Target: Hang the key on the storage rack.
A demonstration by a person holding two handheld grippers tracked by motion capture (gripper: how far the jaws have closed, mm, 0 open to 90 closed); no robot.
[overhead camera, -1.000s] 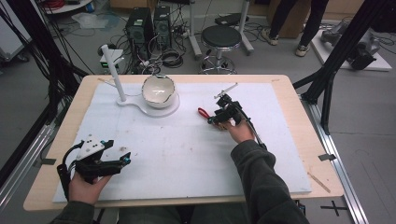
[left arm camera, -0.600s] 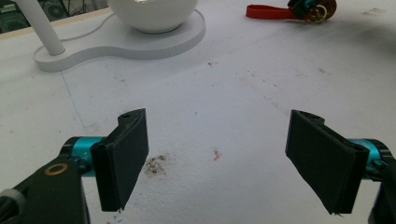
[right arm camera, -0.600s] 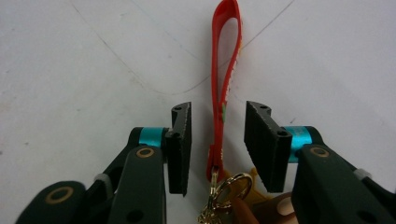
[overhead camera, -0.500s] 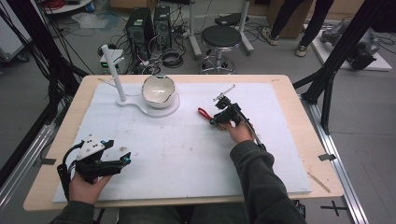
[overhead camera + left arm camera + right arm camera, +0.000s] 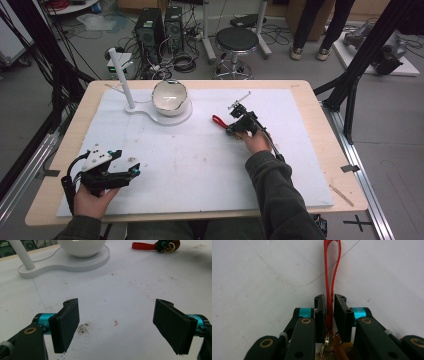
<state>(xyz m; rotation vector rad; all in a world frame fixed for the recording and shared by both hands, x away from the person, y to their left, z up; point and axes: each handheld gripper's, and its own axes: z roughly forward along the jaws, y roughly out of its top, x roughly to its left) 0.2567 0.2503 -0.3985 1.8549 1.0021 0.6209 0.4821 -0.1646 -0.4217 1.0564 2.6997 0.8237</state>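
A red strap (image 5: pixel 332 270) with a bunch of brass keys (image 5: pixel 329 342) lies on the white mat. My right gripper (image 5: pixel 330 302) has just been closing, and the strap now runs between its jaws with both pads against it. From above, that gripper (image 5: pixel 231 129) sits right of the mat's middle, with the strap's red loop (image 5: pixel 218 120) sticking out to its left. My left gripper (image 5: pixel 127 161) rests at the front left of the mat. Its jaws (image 5: pixel 116 322) stand wide open over bare mat, and the strap (image 5: pixel 142 245) lies far ahead of them.
A white bowl (image 5: pixel 170 97) sits on a flat white base (image 5: pixel 150 111) with an upright white post (image 5: pixel 122 75) at the back left of the mat. The wooden table edge (image 5: pixel 320 120) runs along the right. A stool and cables stand beyond the table.
The right gripper's jaws have drawn together onto the red strap, with the hand hardly shifting. The left hand and its gripper have stayed where they were.
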